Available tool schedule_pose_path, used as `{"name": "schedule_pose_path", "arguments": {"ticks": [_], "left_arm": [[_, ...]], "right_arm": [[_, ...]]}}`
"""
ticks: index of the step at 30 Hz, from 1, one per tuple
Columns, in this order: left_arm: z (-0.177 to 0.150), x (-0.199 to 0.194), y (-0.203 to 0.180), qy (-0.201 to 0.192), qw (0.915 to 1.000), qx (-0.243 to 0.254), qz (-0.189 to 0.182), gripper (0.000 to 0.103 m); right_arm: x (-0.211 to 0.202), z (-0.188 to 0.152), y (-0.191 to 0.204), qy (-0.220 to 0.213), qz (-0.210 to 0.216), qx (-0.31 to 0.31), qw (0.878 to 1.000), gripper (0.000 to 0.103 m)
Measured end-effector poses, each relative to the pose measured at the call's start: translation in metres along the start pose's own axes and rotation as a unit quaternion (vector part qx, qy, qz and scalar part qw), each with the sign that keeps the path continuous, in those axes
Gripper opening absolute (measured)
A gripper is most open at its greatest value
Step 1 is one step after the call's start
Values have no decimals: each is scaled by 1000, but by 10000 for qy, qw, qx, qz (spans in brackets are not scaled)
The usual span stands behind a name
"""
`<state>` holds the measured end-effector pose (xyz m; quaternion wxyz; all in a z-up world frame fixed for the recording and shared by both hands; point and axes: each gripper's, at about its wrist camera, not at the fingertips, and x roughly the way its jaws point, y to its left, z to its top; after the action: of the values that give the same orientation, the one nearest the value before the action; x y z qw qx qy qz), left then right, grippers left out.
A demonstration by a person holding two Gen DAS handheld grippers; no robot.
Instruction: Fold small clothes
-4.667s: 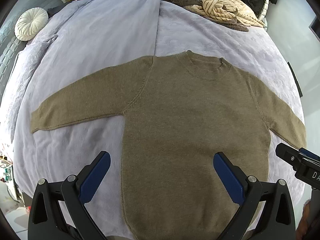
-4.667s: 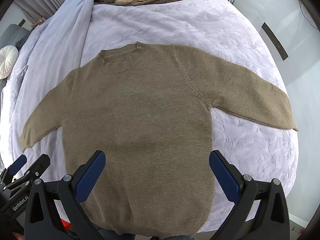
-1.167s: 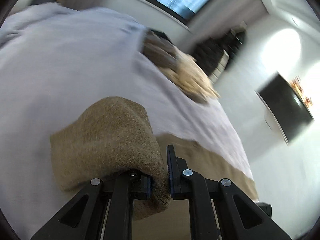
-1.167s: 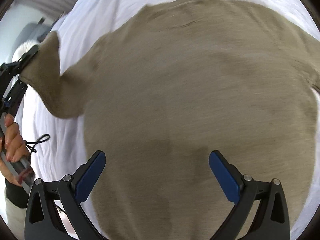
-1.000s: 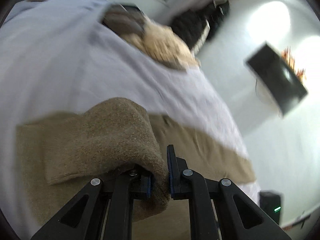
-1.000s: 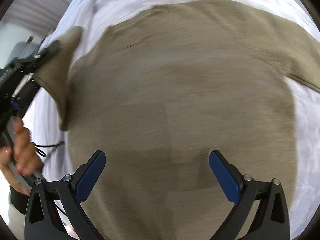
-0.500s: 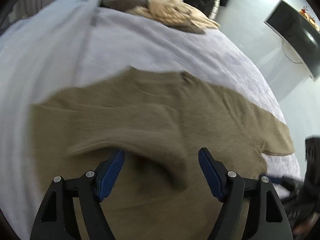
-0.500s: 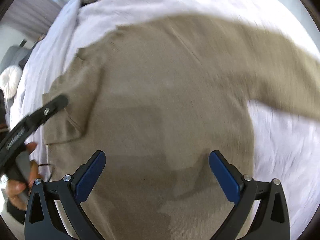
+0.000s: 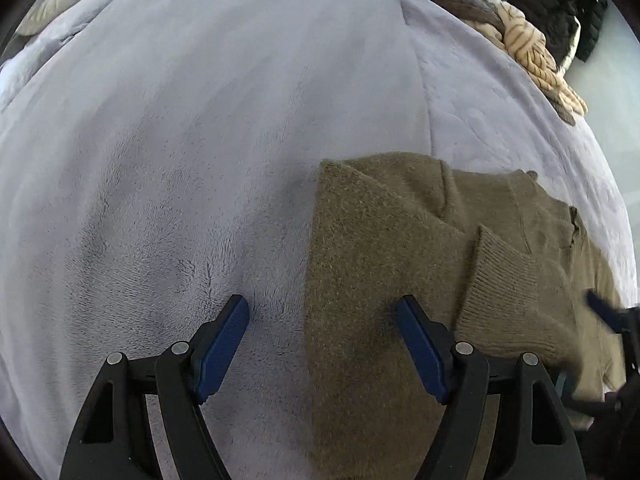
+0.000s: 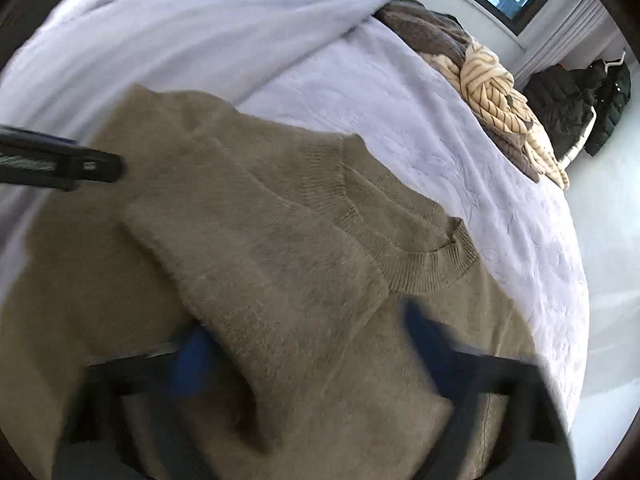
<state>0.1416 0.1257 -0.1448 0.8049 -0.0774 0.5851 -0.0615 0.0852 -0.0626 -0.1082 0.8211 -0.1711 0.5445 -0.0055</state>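
An olive-brown knit sweater [image 9: 384,272] lies on the lavender bed cover [image 9: 180,140]. Its left sleeve is folded across the chest, with the ribbed cuff [image 9: 504,304] lying on the body. My left gripper [image 9: 324,346] is open and empty, straddling the sweater's folded left edge. In the right wrist view the sweater [image 10: 280,264] fills the lower frame, with the ribbed collar [image 10: 432,268] at right. My right gripper [image 10: 308,344] is blurred, open, low over the folded sleeve. The left gripper's tip [image 10: 80,166] shows at the left.
A heap of brown and cream knitwear [image 10: 480,76] lies at the bed's far end. A dark jacket [image 10: 576,96] hangs beyond it. A round pale cushion [image 9: 52,4] sits at the far left. The bed's right edge drops to a pale floor [image 10: 600,240].
My left gripper carried the sleeve across the body, let it go and opened, then drew back to the sweater's left edge. My right gripper swung in over the folded sleeve.
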Motion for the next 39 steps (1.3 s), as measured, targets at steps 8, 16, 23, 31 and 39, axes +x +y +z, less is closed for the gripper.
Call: {"name": "schedule_pose_path", "arguments": {"ticks": [8,16,23,31,39], "left_arm": [[3,6,-3,20,9999,114,12,77],[40,20,-25,110,9991,253,-328,48],[40,-9,-8,-252,9963,148,-811,10],[40,10,10,-75,9977,-61,-675,10],[37,-32,18,-553,9981,265,110,75]], "right_arm": [[10,-96,-154,-252,2064,4572,8647,78],[30,-151,-185,-177,2832,5837,7608,80],[17,-112,-179,-382,2876,5156,8062,9],[42,-126,-184,53,2308,5354,8125,9],[40,-153,-194,1,2427,5650,7886,13]]}}
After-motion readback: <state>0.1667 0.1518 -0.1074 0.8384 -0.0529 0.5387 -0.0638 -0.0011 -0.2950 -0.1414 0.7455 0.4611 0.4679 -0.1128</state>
